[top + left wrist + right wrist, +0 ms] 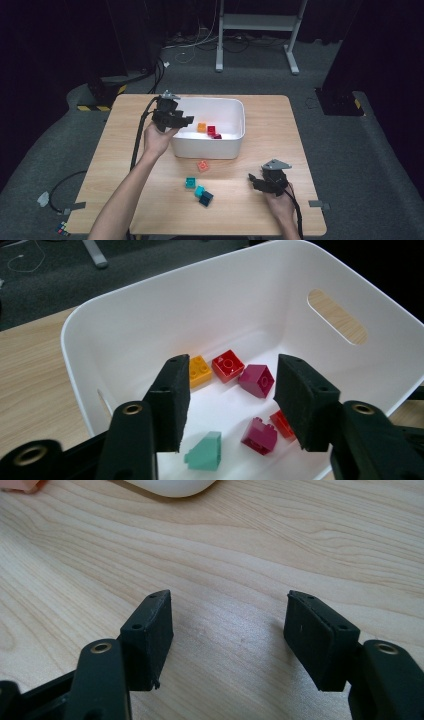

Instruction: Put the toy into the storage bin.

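while our left gripper point(227, 405) hangs over the white bin point(235, 142) with jaws parted and nothing between them, six bricks lie inside — a mint sloped brick point(206, 454) nearest. four small blocks point(199, 191) wait on the table point(130, 150); our right gripper point(227, 640) rests wide, empty.

White bin point(125, 310) sits open on the table, and inside it a mint green sloped brick point(205, 454) lies on the floor near the front wall, close beside a magenta brick point(259, 435)
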`<action>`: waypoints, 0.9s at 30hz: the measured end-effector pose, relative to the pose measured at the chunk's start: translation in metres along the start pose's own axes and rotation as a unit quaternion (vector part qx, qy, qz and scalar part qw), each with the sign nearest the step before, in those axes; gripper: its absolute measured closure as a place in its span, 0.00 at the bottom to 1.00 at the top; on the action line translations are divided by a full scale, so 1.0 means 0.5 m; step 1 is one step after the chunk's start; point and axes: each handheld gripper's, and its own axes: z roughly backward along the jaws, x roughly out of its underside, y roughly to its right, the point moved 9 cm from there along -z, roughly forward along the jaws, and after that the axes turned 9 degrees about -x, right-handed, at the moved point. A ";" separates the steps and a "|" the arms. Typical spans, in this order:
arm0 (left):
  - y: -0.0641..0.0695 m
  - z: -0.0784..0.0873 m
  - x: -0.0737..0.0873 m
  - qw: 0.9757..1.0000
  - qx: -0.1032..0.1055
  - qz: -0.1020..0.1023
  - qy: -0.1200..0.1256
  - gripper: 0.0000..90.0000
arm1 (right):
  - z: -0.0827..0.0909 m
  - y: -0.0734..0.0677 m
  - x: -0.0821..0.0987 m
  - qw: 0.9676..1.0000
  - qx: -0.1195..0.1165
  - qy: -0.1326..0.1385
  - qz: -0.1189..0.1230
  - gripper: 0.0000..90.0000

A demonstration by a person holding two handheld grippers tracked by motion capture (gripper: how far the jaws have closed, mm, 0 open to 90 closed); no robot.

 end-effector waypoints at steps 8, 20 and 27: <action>0.011 0.027 -0.001 1.000 0.006 -0.009 0.017 0.44 | 0.000 0.000 0.000 1.000 0.000 0.000 0.000 0.40; 0.006 0.078 0.039 0.999 0.012 -0.006 0.039 0.42 | 0.000 0.000 0.000 1.000 0.000 0.000 0.000 0.40; 0.008 0.104 0.077 0.998 0.010 -0.010 0.053 0.40 | 0.000 0.000 0.000 1.000 0.000 0.000 0.000 0.40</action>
